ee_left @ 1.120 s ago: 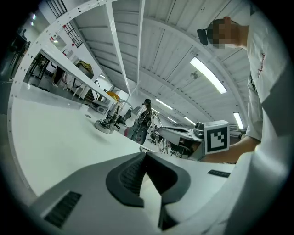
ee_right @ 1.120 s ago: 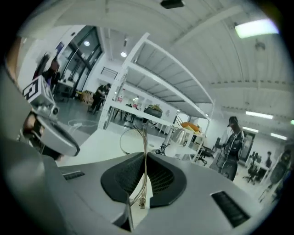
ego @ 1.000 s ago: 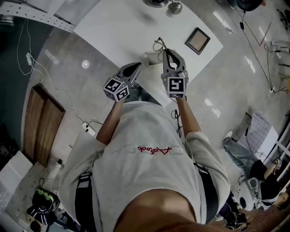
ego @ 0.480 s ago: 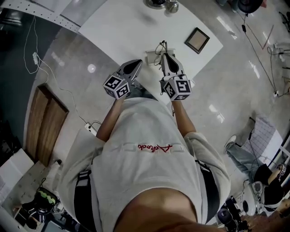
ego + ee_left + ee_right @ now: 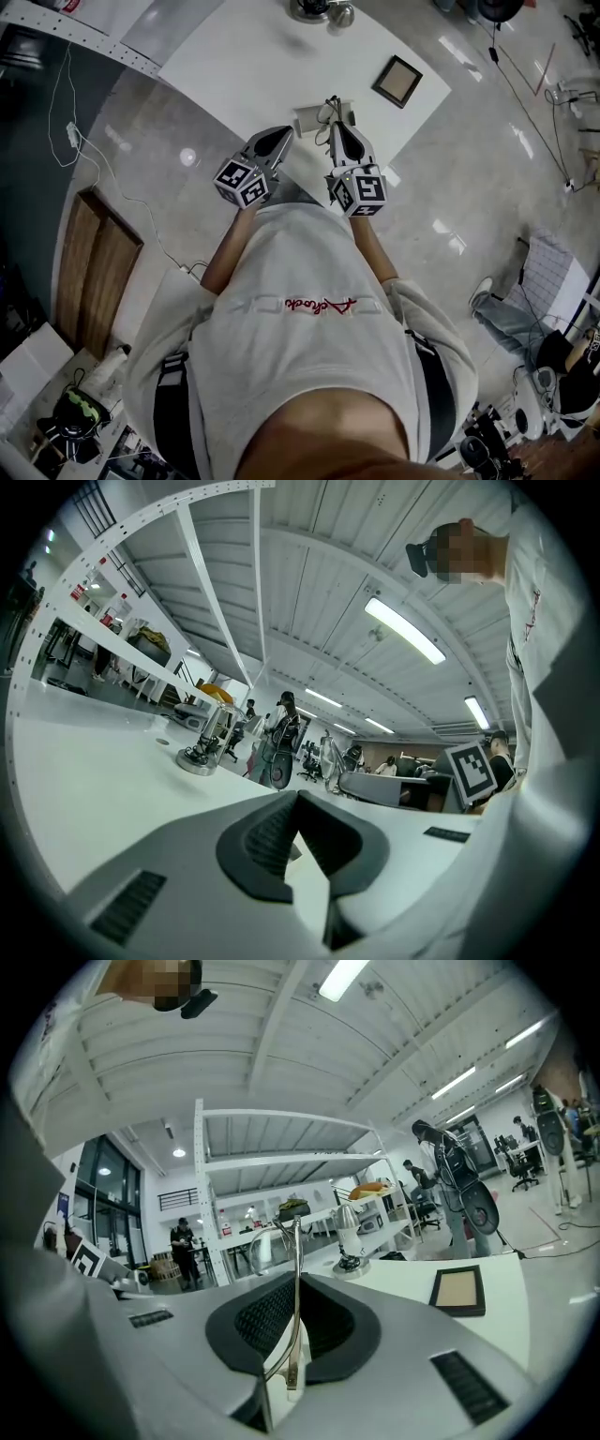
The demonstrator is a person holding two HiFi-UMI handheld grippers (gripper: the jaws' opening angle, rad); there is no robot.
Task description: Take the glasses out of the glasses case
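The thin metal-framed glasses hang from my right gripper, whose jaws are shut on one temple arm; a lens shows above and left of the pads. In the head view the right gripper is above the table's near edge with the glasses sticking out past its tips. The pale glasses case lies on the white table just left of that gripper. My left gripper hovers beside the case, jaws together with nothing between them. In the left gripper view its pads meet at the tip.
A dark-framed picture lies on the table to the right, also seen in the right gripper view. A metal stand sits at the table's far edge. The floor around holds cables, a wooden panel and a seated person at lower right.
My right gripper has rolled about its own axis and drifted a little left, toward the left gripper, keeping the glasses. The left gripper stays almost where it was.
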